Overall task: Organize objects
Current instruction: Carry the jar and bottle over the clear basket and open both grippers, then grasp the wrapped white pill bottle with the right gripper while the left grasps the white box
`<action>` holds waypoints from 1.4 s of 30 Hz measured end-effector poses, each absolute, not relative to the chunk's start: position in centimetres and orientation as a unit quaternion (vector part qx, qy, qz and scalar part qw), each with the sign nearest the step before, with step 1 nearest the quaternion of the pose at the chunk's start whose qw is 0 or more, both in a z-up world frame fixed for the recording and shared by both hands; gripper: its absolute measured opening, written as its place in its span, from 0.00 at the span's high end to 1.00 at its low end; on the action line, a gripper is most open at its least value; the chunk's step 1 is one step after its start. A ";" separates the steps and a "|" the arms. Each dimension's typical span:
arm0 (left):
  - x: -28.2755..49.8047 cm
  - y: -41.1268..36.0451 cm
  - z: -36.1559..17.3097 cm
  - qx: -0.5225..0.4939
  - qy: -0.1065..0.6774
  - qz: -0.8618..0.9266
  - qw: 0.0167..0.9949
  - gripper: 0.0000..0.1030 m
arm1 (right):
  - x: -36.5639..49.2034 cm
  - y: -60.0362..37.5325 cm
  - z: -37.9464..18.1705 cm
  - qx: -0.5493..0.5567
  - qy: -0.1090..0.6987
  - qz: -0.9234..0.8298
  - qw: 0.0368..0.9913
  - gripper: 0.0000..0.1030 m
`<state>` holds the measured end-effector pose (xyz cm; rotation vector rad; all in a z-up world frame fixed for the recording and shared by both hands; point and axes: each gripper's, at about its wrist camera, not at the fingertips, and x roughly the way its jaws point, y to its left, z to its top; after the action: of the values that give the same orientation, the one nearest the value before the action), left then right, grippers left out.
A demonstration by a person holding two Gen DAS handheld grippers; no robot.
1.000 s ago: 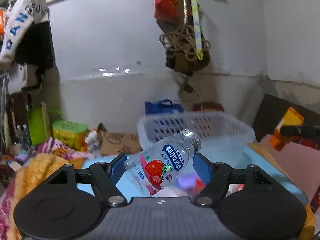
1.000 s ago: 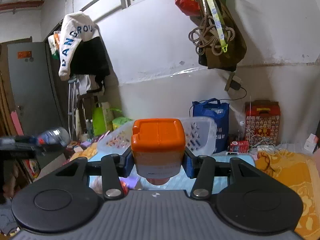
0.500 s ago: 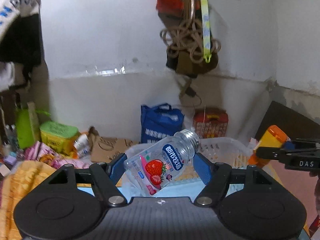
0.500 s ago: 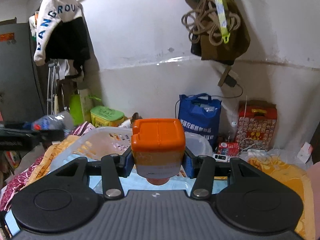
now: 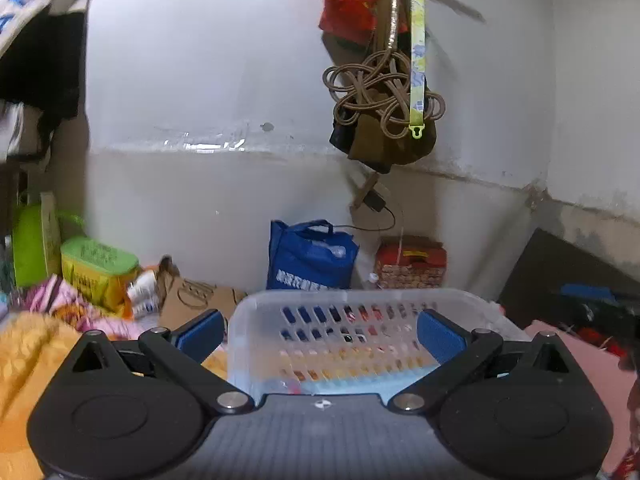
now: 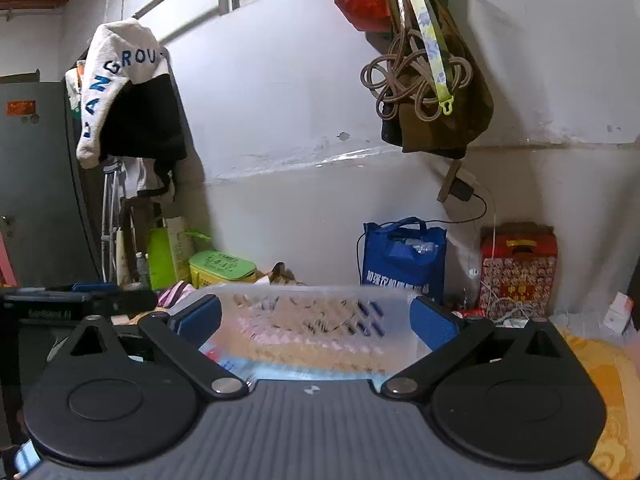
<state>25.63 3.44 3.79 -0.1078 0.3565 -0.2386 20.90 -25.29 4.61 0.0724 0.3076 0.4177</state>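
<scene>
Left hand-held gripper [image 5: 321,334]: blue-padded fingers spread wide apart, nothing between them. Right hand-held gripper [image 6: 316,322]: same, fingers apart and empty. Both point at the translucent white perforated plastic basket [image 5: 360,300], which sits directly ahead of and below the fingers in each wrist view; its slotted far wall fills the gap between the pads. Basket contents are mostly hidden by the gripper bodies; only blurred bits of colour show at the bottom, can't tell what they are. In the right wrist view the basket [image 6: 304,300] is motion-blurred. Left of the basket: orange fuzzy blanket [image 5: 24,352], brown cardboard piece [image 5: 200,294], yellow box with green lid [image 5: 98,270]. Behind the basket against the white wall: blue tote bag [image 5: 310,256], red patterned carton [image 5: 412,262]. Higher on the wall: brown bag with coiled rope [image 5: 384,120], red bag [image 5: 352,4] above it. The right wrist view shows a white-and-black garment with blue letters [image 6: 120,92] hanging at upper left.
</scene>
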 end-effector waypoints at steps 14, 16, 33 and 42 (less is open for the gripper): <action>12.6 4.0 -2.1 0.008 0.216 -0.120 0.969 0.02 | 10.6 -25.9 -1.5 -0.025 0.257 0.171 0.951 0.00; 11.9 4.0 -2.0 0.019 0.218 -0.117 0.969 0.02 | 10.4 -26.7 -1.6 -0.007 0.268 0.174 0.947 0.00; 9.1 2.9 -2.8 0.058 0.234 -0.137 0.961 0.02 | 9.4 -26.4 -2.3 -0.026 0.270 0.182 0.945 0.00; 11.5 -0.3 -5.5 0.096 0.289 -0.167 0.938 0.20 | 9.9 -27.0 -2.5 -0.014 0.276 0.166 0.946 0.00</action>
<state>11.52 -0.28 -5.54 0.1970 0.5901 -0.3409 9.90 -26.99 -2.48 -0.0291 0.5630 0.3386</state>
